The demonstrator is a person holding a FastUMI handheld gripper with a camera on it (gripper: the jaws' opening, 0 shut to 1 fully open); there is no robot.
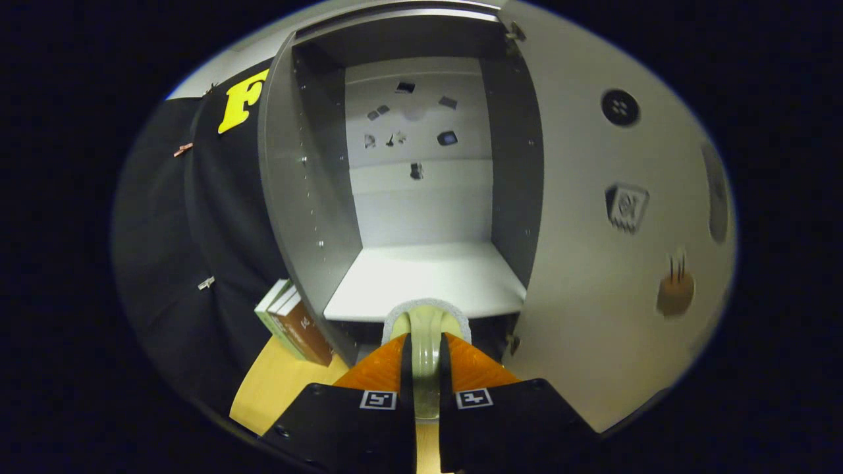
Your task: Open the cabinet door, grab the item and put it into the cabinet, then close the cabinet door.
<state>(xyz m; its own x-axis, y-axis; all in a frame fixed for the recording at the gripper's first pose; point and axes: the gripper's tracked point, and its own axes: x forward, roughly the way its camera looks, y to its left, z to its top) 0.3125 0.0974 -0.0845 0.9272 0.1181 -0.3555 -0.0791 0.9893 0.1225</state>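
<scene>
You are holding the item [427, 322] tight between the fingers [426, 359], and both of them are pressing on it. It is a pale, smooth thing with a soft white net wrapped around its far end. I cannot tell what it is. It is poking out just past the tips and sitting right at the front edge of the cabinet [309, 197] floor.

The cabinet door [593, 263] is swinging wide open on one side of the fingers, so the first job looks done. The white shelf [428, 276] inside is waiting for the item, and the way in is open.

Now you are doing the putting-in step, I think. To do it well, try going straight forward and a little up, so the item is clearing the front lip and not bumping it. Try staying in the middle, away from the gray side wall and away from the door. Bring it well over the shelf before you are letting go, so it is not rolling back out. Set it down gently first, then spread the fingers.

Some books [293, 322] are leaning on the tabletop [276, 388] beside the cabinet, on the side away from the door. Be careful not to knock them when you are pulling back.
</scene>
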